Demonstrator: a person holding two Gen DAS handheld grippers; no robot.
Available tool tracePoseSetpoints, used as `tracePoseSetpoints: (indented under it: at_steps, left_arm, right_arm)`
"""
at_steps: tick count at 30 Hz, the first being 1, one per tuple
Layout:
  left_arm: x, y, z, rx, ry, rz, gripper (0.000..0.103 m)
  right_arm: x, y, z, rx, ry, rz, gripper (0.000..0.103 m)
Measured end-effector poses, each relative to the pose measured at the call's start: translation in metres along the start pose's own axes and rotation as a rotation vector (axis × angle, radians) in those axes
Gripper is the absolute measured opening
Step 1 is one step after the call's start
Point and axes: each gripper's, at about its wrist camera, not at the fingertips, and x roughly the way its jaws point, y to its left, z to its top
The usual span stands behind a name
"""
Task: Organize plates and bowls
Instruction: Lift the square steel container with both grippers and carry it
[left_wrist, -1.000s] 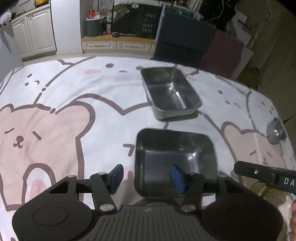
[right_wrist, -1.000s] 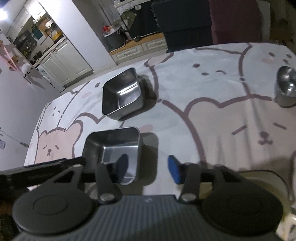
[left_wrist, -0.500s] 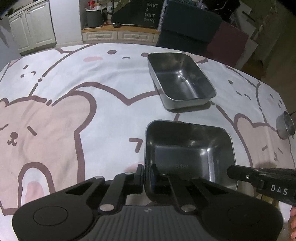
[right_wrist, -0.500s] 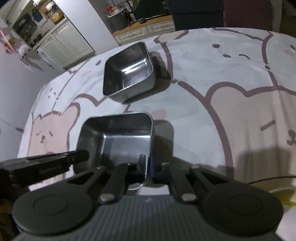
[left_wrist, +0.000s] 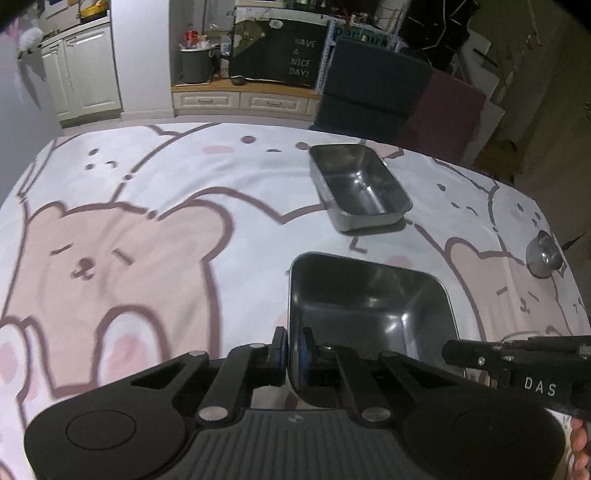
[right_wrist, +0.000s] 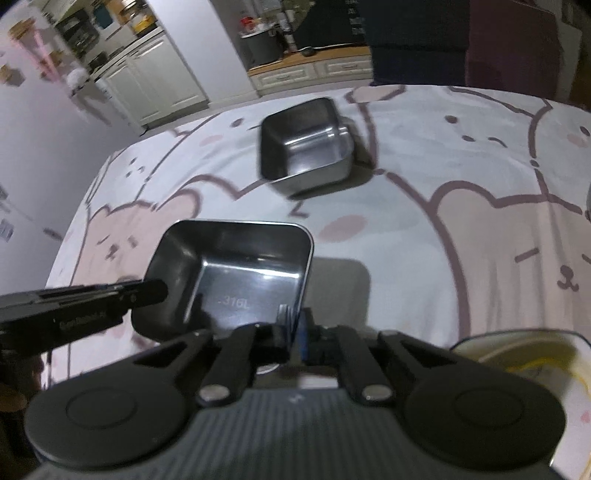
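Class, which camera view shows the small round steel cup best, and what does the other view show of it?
The left wrist view: the small round steel cup sits whole on the bear tablecloth, near its right edge. In the right wrist view only a sliver shows, cut off by the frame's right border.

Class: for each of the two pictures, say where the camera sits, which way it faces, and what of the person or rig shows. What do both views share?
Left wrist: on the left gripper, facing down and forward over the bear tablecloth; shut on the near tray wall; fingertips at the lower right edge.
Right wrist: on the right gripper, same aim; clamps the opposite wall.
Shared: near tray, far tray, each other's gripper.
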Motion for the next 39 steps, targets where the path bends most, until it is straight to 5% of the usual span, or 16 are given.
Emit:
tracePoseSetpoints:
  at_steps: [18,39]
  left_arm:
    - [-0.014,0.038,-0.057,0.062,0.153,0.077,0.008]
    - [0.004,0.027,-0.068,0.154,0.252,0.083,0.015]
  right_arm:
    - [0.002,0.079,-0.058,-0.189,0.159,-0.001,0.010]
    - [0.022,0.085,-0.076,-0.269,0.300,-0.059,0.012]
